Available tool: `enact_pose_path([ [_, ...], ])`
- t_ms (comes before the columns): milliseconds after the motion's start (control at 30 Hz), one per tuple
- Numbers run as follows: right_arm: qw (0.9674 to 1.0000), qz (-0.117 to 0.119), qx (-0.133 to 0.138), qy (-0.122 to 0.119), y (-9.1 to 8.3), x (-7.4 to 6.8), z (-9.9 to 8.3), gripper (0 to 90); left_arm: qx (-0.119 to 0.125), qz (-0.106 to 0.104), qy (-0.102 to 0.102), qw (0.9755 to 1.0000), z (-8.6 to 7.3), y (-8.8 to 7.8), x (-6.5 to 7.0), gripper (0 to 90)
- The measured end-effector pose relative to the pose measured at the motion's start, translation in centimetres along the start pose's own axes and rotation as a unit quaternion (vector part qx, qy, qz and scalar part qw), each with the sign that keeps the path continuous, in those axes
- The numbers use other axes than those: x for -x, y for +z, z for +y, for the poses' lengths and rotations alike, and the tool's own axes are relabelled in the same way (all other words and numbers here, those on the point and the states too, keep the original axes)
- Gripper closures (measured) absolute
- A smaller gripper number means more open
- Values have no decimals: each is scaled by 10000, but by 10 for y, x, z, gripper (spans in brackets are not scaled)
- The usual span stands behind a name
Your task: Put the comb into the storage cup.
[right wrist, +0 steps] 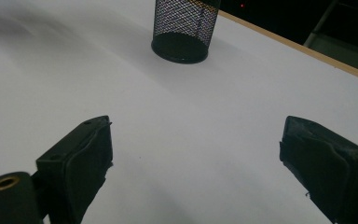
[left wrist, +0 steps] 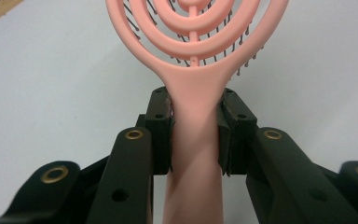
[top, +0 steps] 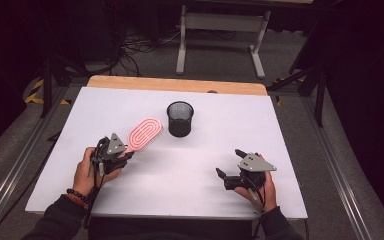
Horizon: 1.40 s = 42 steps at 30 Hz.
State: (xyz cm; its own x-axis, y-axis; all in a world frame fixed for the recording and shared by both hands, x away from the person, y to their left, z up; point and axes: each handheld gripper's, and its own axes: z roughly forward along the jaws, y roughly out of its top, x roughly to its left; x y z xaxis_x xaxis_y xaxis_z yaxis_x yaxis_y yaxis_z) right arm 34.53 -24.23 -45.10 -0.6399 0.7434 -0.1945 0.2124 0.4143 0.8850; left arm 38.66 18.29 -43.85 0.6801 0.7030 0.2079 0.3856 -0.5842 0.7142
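Note:
A pink vented hairbrush (top: 145,133) is held by its handle in my left gripper (top: 125,154), its oval head pointing toward the black mesh cup (top: 180,119). In the left gripper view the jaws press both sides of the brush handle (left wrist: 195,135), with the ringed head and dark bristles above. The mesh cup stands upright at the middle of the white table (top: 180,170), just right of the brush head. My right gripper (top: 230,162) rests low at the front right, wide open with nothing between its pads (right wrist: 81,161). The cup (right wrist: 182,28) stands ahead of it.
A wooden strip (top: 177,84) edges the table's far side. Beyond it stand a grey metal frame (top: 222,30) and loose cables on the floor. Metal rails run along both sides of the table.

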Motion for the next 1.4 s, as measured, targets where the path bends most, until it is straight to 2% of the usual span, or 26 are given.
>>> enact_pose_path([
  [300,9999,-76,72,34,3,0,0,81,393,11,58,9992,0,-2,3,696],
  [367,9998,-167,93,15,4,-1,1,78,444,25,61,9990,0,-2,3,696],
  [567,9991,-290,248,201,4,1,2,73,668,-16,66,9977,0,-3,4,696],
  [833,9983,-361,360,290,5,-1,7,72,893,-4,72,9960,1,-3,9,696],
  [1067,9984,-207,457,268,6,-8,16,76,1040,-56,50,9945,1,-2,11,696],
  [1167,9987,-55,451,248,8,-11,21,64,1136,-39,47,9935,1,-3,12,696],
  [1267,9986,-57,500,183,9,-14,25,62,1251,-46,-8,9921,1,-2,14,696],
  [1400,9981,3,573,217,11,-16,31,57,1339,-146,-32,9909,2,-1,16,696],
])
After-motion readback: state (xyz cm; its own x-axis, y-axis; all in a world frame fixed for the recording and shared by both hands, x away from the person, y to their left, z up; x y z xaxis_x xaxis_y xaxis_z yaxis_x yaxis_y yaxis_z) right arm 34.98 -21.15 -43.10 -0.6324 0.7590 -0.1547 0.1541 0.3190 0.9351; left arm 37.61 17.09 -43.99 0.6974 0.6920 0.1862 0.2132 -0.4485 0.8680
